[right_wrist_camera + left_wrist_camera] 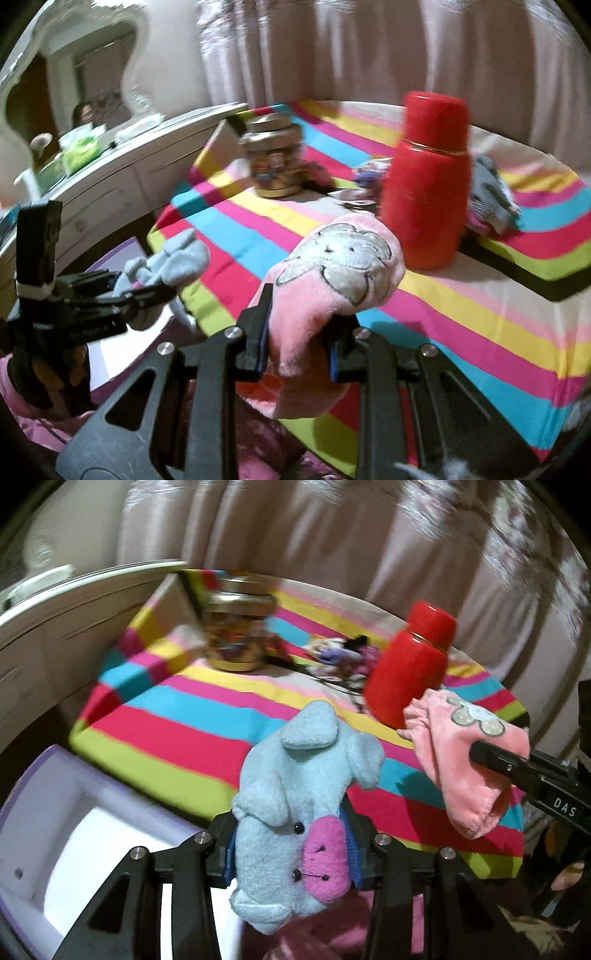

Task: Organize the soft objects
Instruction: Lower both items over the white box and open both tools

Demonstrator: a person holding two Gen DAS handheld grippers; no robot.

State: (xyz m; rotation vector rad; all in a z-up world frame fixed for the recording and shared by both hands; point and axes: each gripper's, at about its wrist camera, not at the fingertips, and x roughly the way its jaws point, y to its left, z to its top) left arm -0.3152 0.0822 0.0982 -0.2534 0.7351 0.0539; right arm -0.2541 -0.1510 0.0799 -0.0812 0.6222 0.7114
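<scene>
The jar (236,627) is motion-blurred, its label unreadable.

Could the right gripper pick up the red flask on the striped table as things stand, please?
Probably not yet: the right gripper is already shut on the pink soft item, so its jaws are occupied. The red flask stands just beyond, with nothing between.

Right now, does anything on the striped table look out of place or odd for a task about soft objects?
Yes. Two hard things stand among the soft ones: a tall red plastic flask and a gold-lidded glass jar, both upright on the striped tablecloth. A small pile of crumpled cloth lies loose behind the flask. Nothing looks spilled or damaged.
</scene>
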